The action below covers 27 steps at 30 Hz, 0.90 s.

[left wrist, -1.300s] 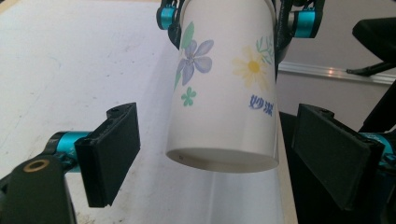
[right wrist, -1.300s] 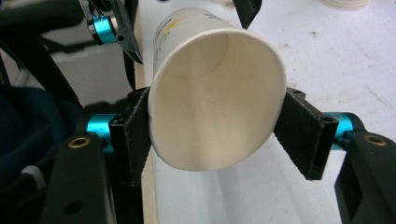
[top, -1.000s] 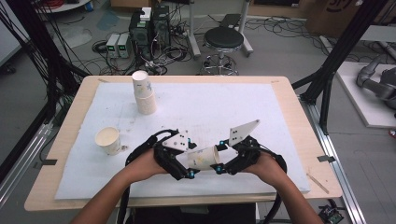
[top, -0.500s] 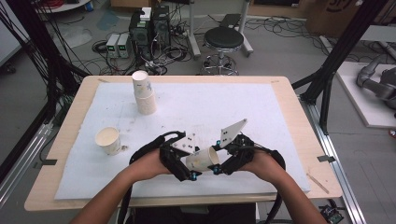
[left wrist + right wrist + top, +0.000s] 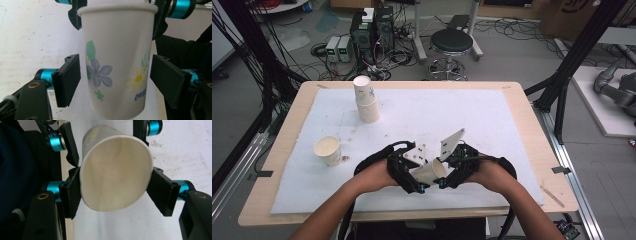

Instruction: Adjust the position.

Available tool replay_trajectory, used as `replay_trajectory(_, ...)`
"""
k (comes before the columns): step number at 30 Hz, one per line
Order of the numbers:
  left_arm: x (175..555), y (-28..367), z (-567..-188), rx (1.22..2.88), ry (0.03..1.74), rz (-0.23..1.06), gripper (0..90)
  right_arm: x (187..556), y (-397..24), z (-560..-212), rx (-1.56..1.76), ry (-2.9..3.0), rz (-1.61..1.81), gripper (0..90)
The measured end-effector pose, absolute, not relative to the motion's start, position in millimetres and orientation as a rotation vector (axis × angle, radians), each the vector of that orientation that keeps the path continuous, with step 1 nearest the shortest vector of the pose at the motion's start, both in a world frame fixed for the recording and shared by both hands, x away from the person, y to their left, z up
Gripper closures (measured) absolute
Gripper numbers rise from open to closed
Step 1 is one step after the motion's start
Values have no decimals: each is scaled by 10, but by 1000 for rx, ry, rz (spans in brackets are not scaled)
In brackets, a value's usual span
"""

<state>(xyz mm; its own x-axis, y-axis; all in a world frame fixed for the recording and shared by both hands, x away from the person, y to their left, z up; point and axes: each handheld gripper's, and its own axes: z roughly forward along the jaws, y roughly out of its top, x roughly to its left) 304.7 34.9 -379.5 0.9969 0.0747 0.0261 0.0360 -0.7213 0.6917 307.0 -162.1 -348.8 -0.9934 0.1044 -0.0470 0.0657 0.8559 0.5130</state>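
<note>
A white paper cup (image 5: 430, 171) with painted flowers lies on its side in the air, just above the front of the white mat (image 5: 422, 115). My right gripper (image 5: 446, 172) is shut on its rim. In the right gripper view the pads (image 5: 72, 192) squeeze the open mouth (image 5: 116, 177) into an oval. My left gripper (image 5: 416, 179) comes in from the other side. Its jaws have just been closing and now straddle the cup's body (image 5: 117, 57) near the base. A thin gap still shows beside its left pad (image 5: 68, 80).
Two stacked cups (image 5: 366, 100) stand upright at the mat's back left. A single open cup (image 5: 328, 150) stands at the left. The wooden table edge (image 5: 532, 130) frames the mat. A stool (image 5: 451, 42) and cables lie on the floor beyond.
The two hands have drawn together near the front edge. The left jaws have narrowed around the cup's base end. The right gripper still holds the cup.
</note>
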Motion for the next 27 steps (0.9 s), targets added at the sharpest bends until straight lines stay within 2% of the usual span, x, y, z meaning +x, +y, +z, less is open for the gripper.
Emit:
replay_trajectory(7, 3045, 319, -3808, 2374, 63, 40, 343, 3056, -1587, -3516, 115, 2973, 771, 331)
replay_trajectory(16, 3040, 315, -3845, 2351, 73, 14, 370, 3039, -1589, -3514, 106, 2981, 766, 338)
replay_trajectory(21, 3035, 356, -3889, 2301, 107, 8, 356, 3038, -1659, -3485, 162, 2942, 898, 237)
replay_trajectory(27, 3042, 427, -3959, 2245, 152, 18, 342, 3043, -1869, -3415, 262, 2864, 1124, 220)
